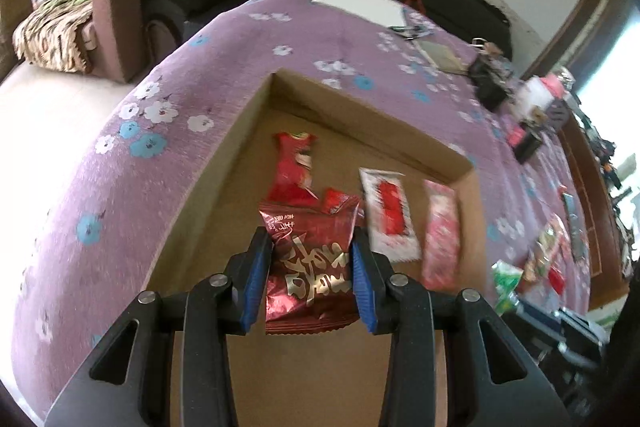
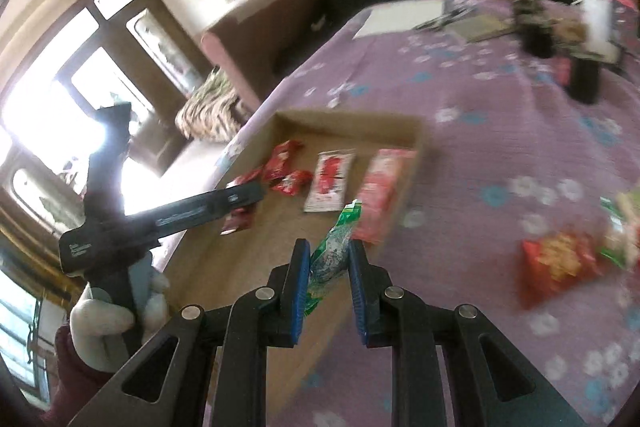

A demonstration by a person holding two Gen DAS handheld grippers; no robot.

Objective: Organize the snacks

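Snacks lie inside the shallow cardboard box on the purple flowered cloth: a red packet near the far corner, a white packet with a red panel beside it, and a pink packet against the box's right wall. The left gripper hangs over the box, its blue-padded fingers clenched on a dark red foil packet with gold lettering. The right gripper hovers at the box's near edge, its fingers pinching a thin green wrapper that stands tilted between them. More loose snacks sit on the cloth to the right, among them a red-orange bag, blurred. A gloved hand grips the left tool's handle.
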